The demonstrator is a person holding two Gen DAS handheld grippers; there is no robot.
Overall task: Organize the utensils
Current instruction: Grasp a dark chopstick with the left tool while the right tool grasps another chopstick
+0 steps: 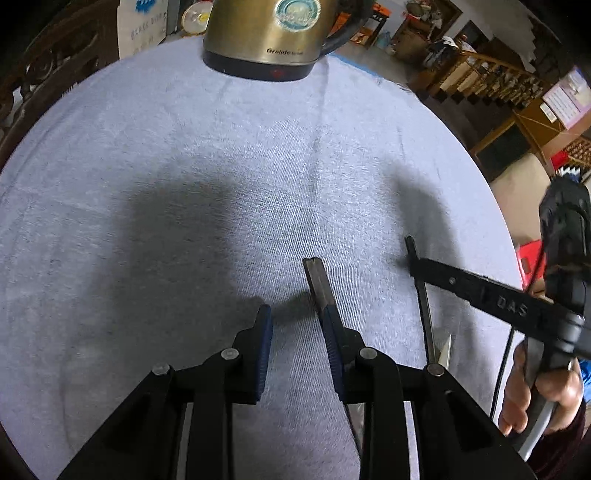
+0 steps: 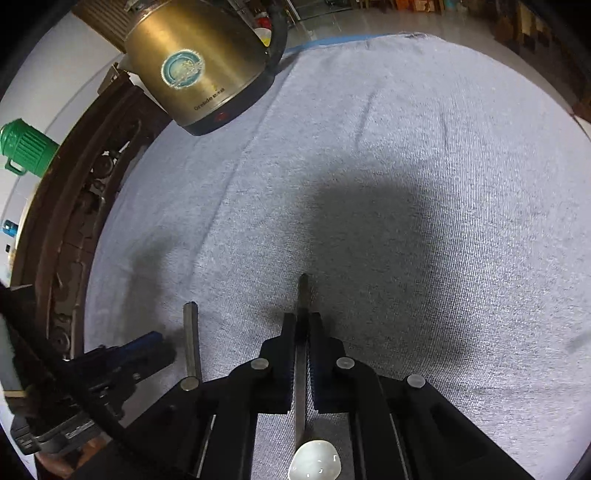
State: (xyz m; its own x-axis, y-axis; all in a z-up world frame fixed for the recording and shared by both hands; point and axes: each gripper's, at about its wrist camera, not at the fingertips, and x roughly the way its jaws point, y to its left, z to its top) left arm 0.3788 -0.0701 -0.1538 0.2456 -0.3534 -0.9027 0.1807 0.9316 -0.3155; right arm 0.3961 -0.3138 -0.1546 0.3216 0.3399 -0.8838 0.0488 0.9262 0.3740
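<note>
at the far left of the right wrist view a green jug point(image 2: 27, 149) sits off the table, beyond the carved dark wooden rim point(image 2: 70, 236). your left gripper point(image 2: 147, 349) comes in low from that side, blurred there. in its own camera your left gripper point(image 1: 295, 321) has its jaws part open with bare cloth between the blue pads; the left pad point(image 1: 263, 354) touches nothing. a dark flat utensil handle point(image 1: 318, 282) lies on the cloth right against the inner face of the right pad, its end pointing away from you, but nothing presses it from the other side, so that gripper is released and holds nothing.

the grey tablecloth point(image 1: 184, 166) covers the round table, and a brass-coloured electric kettle point(image 1: 266, 33) stands on its black base at the far edge, left of centre in the right wrist view.

further right, your right gripper point(image 2: 303, 321) is clenched on a spoon point(image 2: 301, 387): both pads squeeze the thin handle, whose tip sticks out past them toward the far side, and the pale bowl point(image 2: 314, 463) shows near you, under the gripper body. in the left wrist view the same gripper point(image 1: 413, 258) reaches in from the right with that handle crossing under it, and your right hand point(image 1: 539, 391) wraps the grip at the near right
</note>
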